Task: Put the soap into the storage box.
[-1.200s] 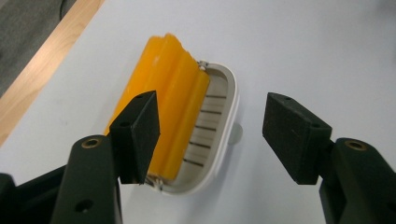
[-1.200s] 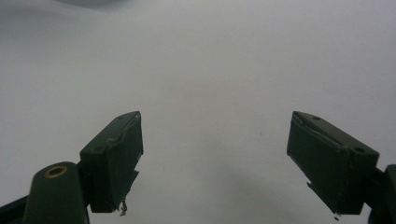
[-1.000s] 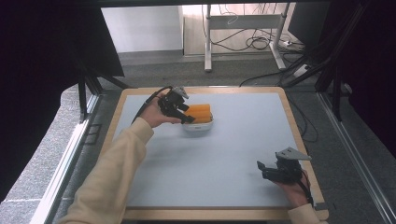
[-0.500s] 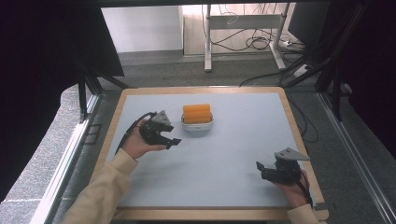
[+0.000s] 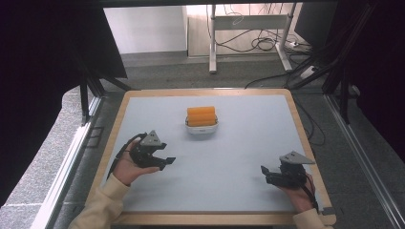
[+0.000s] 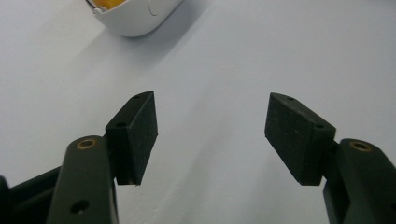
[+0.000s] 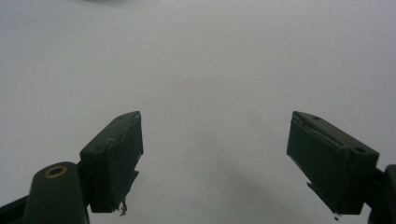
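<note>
A small white bowl (image 5: 202,128) stands on the far middle of the pale blue table top (image 5: 239,143), with an orange block-like load (image 5: 201,114) lying in it. My left gripper (image 5: 165,153) hovers at the near left, well apart from the bowl and pointing right. Its jaws have just been opening, with nothing between them. In the left gripper view (image 6: 212,126) the bowl's rim (image 6: 135,18) shows at the top left, beyond the black pads (image 6: 140,130). My right gripper (image 5: 264,174) rests low at the near right, open and empty, over bare surface (image 7: 215,158).
A wooden frame (image 5: 112,143) borders the table top. Black stands and dark curtains flank both sides. Behind the far edge stand metal desk legs (image 5: 212,38) with loose cables (image 5: 267,43) on the floor.
My left gripper drew back from the bowl toward the near left and sank, leaving the orange load in the bowl. The right gripper has stayed in place.
</note>
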The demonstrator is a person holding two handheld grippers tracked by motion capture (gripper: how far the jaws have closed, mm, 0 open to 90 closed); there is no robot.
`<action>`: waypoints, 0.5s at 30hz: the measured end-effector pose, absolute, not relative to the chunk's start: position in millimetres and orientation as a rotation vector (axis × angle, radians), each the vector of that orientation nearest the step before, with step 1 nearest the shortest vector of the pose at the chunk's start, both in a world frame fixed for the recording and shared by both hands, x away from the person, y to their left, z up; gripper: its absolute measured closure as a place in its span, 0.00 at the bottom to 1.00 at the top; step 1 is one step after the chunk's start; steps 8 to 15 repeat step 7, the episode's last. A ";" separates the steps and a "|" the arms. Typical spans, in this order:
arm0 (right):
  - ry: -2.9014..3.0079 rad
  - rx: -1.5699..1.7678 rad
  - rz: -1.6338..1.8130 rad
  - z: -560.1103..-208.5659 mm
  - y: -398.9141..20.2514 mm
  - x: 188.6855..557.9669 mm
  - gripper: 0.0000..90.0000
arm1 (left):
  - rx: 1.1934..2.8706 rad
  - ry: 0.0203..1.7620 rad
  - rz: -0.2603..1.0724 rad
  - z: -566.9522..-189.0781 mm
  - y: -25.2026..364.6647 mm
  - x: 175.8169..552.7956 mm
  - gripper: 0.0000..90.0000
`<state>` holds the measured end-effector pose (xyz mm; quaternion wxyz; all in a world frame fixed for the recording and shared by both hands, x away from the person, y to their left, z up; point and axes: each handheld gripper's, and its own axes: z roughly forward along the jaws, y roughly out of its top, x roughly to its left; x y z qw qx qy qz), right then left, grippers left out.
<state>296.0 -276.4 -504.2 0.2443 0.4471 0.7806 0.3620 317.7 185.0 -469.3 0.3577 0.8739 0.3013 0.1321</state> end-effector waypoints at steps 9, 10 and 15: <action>2.127 1.213 0.994 -503.8 -277.4 295.8 0.21 | 2.216 0.810 0.362 -472.3 190.8 318.5 0.36; 2.127 1.213 0.994 -503.8 -277.4 295.8 0.21 | 2.216 0.810 0.362 -472.3 190.8 318.5 0.36; 2.127 1.213 0.994 -503.8 -277.4 295.8 0.21 | 2.216 0.810 0.362 -472.3 190.8 318.5 0.36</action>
